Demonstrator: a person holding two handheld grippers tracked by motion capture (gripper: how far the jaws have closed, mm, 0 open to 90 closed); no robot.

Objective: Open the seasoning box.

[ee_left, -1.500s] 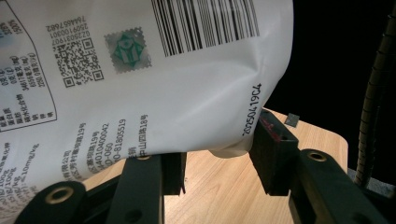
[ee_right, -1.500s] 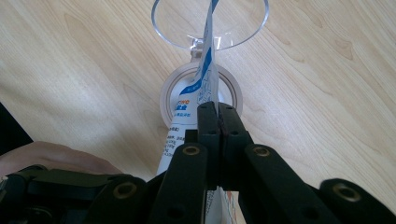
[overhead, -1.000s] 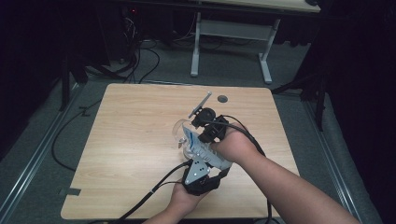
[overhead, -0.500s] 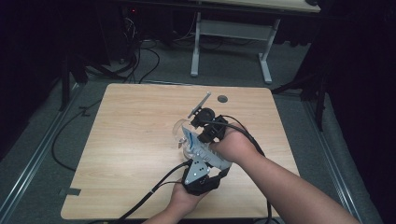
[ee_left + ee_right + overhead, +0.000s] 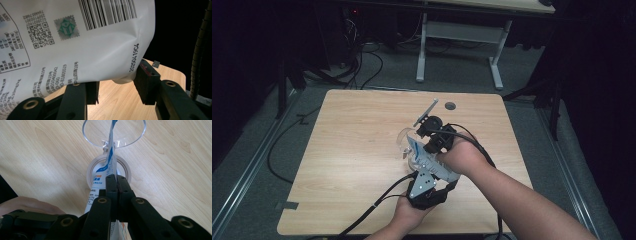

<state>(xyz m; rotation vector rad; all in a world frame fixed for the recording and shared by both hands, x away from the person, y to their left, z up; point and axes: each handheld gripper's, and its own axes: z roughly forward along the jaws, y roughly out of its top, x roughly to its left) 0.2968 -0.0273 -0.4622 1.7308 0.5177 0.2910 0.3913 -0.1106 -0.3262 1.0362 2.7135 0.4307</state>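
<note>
A white pouch (image 5: 414, 148) with blue print and a barcode hangs over a clear plastic cup (image 5: 403, 142) near the middle of the wooden table (image 5: 352, 150). My right gripper (image 5: 426, 134) is shut on the pouch's thin upper edge (image 5: 110, 162); the cup's rim (image 5: 140, 135) lies just beyond its jaws. My left gripper (image 5: 421, 170) comes from the near side and its pads (image 5: 146, 77) press the pouch's bulging lower part (image 5: 82, 45). The cup's inside is hard to make out.
A round cable hole (image 5: 450, 105) sits near the table's far edge. Black cables trail from both grippers off the near edge (image 5: 372, 210). A white-legged desk (image 5: 457, 35) stands beyond the table, with cables on the floor at the left.
</note>
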